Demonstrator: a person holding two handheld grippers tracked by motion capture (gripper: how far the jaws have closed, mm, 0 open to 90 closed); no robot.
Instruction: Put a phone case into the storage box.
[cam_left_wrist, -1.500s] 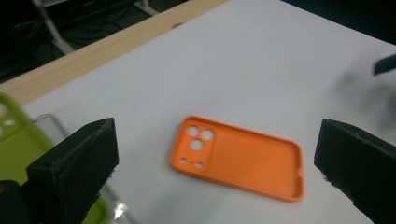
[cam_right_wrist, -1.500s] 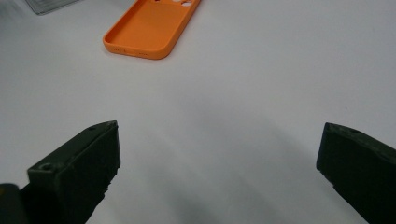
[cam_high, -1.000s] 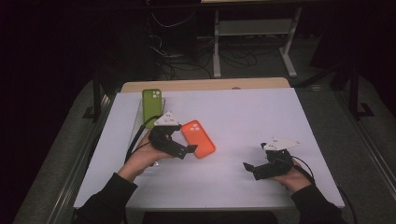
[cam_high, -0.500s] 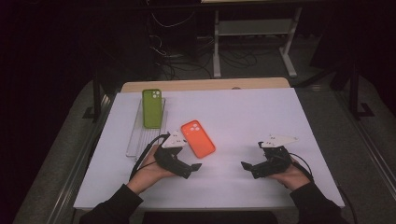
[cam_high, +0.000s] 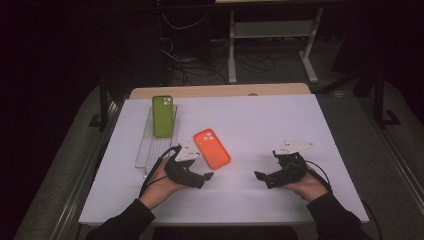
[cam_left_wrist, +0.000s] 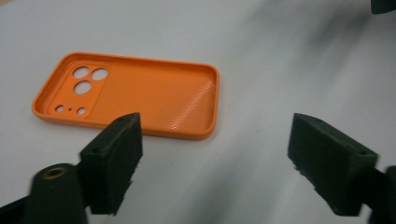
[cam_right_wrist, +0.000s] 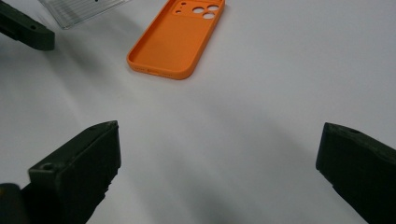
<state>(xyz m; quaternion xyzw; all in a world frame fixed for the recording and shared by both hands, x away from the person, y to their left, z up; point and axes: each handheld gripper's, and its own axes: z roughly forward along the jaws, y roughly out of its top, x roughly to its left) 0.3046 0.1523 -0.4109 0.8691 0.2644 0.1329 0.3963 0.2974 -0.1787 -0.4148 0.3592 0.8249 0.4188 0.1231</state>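
Spreading across most of the high view is the white table (cam_high: 280, 125), and I stand at its near edge with a gripper in each hand. Toward the far left lies a clear tray (cam_high: 145, 150), long side running away from me, and a green case (cam_high: 162, 116) rests on its far end, camera holes at the top.

The orange case (cam_high: 212, 148) lies flat on the bare table just right of the tray, open side up — in the left gripper view its inner texture and 3 large lens holes (cam_left_wrist: 86, 78) show plainly, with smaller holes beside them. Nothing touches it.

My left gripper (cam_high: 202, 176) sits just in front of the orange case's near end, close but apart from it. Its jaws stand wide, with only bare table between them. My left hand (cam_high: 159, 181) grips it from below, cable looping beside the wrist.

My right gripper (cam_high: 261, 176) is well apart from the case, over to the right, pointing left toward the middle of the table. Its jaws also gape wide around nothing — the orange case lies farther off in its view.
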